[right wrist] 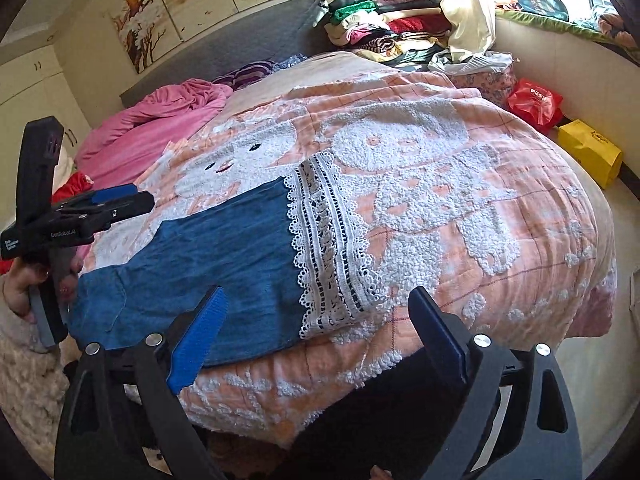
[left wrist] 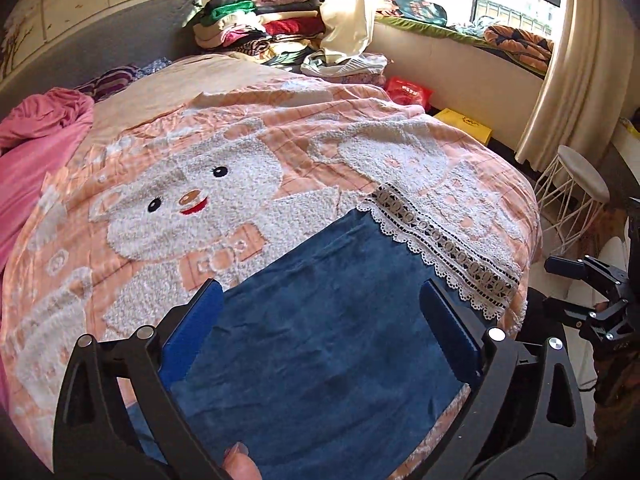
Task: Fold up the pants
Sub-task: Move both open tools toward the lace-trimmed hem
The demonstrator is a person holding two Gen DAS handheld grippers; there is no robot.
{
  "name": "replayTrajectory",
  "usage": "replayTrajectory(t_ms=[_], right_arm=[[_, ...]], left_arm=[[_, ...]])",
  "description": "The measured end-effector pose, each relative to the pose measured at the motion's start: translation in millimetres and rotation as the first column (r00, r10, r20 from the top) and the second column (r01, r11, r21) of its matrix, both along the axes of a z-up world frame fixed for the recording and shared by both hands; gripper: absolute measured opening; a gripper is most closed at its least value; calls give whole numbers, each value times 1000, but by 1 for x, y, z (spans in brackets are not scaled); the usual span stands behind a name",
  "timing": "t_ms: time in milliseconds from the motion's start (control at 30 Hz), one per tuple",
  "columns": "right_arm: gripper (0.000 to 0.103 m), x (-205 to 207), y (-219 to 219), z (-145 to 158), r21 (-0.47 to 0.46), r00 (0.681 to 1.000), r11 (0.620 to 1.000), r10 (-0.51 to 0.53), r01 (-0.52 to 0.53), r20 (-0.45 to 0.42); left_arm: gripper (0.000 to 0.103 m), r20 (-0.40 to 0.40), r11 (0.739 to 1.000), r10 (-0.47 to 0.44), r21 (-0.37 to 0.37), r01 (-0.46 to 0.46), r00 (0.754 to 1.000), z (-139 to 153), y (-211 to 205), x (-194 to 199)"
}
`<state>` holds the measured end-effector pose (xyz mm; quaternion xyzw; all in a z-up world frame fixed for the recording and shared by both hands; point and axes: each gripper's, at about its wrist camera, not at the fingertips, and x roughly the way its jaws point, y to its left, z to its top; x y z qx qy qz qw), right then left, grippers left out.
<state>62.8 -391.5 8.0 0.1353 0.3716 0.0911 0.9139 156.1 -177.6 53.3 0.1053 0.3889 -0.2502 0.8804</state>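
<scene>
Blue denim pants (right wrist: 224, 264) with a wide white lace hem (right wrist: 328, 256) lie flat on the bed near its front edge, waist to the left, hem to the right. In the left wrist view the pants (left wrist: 320, 340) fill the space under my left gripper (left wrist: 320, 308), which is open and hovers just above the denim; the lace hem (left wrist: 444, 248) lies beyond. My right gripper (right wrist: 316, 312) is open and empty, above the lower edge of the pants near the hem. The left gripper (right wrist: 120, 204) also shows at the left of the right wrist view, over the waist end.
The bed has a peach quilt with white bunnies (right wrist: 440, 184) and a pink blanket (right wrist: 160, 128) at the far left. Piled clothes (right wrist: 384, 28) stand behind the bed. A red bag (right wrist: 536, 100) and yellow bag (right wrist: 592, 152) lie on the floor. A white stool (left wrist: 576, 192) stands at the right.
</scene>
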Motion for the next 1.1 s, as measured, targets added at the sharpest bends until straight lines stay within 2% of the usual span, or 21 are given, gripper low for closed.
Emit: replayTrajectory(t_ms=[267,533,833,900,1000,1067,1100], right_arm=[[91,16,-7,-8,16,1000,1000,19,-18,-19],[91,33,-14,-22,50,999,999,22,-19,-49],[91,49,-6,-39,69,994,996,56,-50,-93],[91,51,-5,-41,70,994,996,61,-54,-96],[91,56,-6,-47,81,991,995,65,-56,-114],[87,60,-6,-52,91,990,994,72,-61,-121],[83,62,-5,-54,82,989,995,71,-61,-127]], left_arm=[[93,-47,997,-73,9,73,996,-10,-35,35],[93,-110,991,-124,38,129,986,-35,-62,75],[92,-202,983,-173,24,181,964,-64,-87,113],[89,-233,980,-191,12,200,953,-69,-93,121],[78,-269,973,-225,-14,229,937,-77,-100,130],[62,-294,972,-228,-13,234,928,-86,-103,136],[58,-310,970,-236,-25,240,921,-89,-104,138]])
